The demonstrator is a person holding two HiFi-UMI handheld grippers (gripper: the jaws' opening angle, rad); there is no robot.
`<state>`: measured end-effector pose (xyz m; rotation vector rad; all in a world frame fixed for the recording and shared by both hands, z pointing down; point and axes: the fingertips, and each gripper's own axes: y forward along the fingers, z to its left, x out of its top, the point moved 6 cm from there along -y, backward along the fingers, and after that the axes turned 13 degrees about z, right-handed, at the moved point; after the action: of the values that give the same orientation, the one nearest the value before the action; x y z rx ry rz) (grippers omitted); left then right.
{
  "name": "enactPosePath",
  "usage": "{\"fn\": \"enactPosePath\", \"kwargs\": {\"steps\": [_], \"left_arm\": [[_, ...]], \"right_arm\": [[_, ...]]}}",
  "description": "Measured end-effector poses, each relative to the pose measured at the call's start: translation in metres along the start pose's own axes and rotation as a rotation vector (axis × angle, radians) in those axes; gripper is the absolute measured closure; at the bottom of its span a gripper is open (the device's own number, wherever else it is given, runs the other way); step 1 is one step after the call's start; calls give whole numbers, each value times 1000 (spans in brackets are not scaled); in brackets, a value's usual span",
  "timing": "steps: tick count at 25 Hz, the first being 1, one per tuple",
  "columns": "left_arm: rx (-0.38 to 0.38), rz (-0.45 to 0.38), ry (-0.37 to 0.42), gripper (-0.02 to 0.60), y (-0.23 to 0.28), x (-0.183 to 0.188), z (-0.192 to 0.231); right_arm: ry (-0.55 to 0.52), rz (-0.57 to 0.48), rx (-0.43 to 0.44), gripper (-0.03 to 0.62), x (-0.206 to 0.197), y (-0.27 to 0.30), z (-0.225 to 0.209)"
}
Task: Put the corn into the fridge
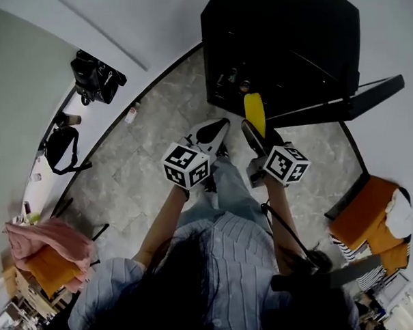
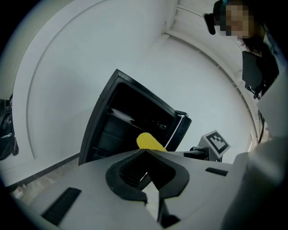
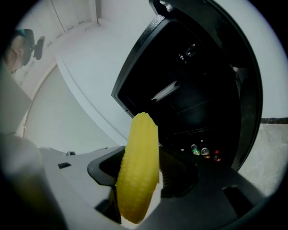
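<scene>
Though ridged, tapered corn

Pale blue ribbed sweater, light jeans and dark hair at lower centre. The left gripper and right gripper are pale grey with black pads, each bearing a black-and-white marker cube. A black cable trails at lower right.

No legible text, label, brand or number anywhere in view.
</scene>
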<state>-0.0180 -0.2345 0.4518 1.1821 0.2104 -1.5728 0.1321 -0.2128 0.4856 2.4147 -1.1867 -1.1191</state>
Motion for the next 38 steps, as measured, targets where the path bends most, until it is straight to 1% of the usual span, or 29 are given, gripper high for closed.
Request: {"fn": "enactPosePath", "kwargs": {"steps": [7, 14, 17, 19, 22, 31, 38], "left_arm": [[13, 1, -13, 574, 18, 5, 24], [40, -24, -38, 574, 36, 3, 45], [29, -27, -19, 574, 44, 8, 46], [26, -25, -4, 572, 47, 12, 47], [26, -36, -9, 574, 49, 19, 50], [28, -36, 10, 574, 58, 27, 56], [29, -31, 3, 574, 61, 26, 61]], "right_arm": [[-9, 55, -9, 358, 17, 48, -28], [-40, 80, -72, 358, 44, 89, -68], [-61, 86, -121, 358, 61, 104, -85], [-43, 80, -136, 358, 72, 116, -94], [-27, 80, -159, 358, 86, 131, -106], [-155, 157, -273, 358, 100, 166, -141], [-253, 223, -341, 358, 108, 187, -154]]}}
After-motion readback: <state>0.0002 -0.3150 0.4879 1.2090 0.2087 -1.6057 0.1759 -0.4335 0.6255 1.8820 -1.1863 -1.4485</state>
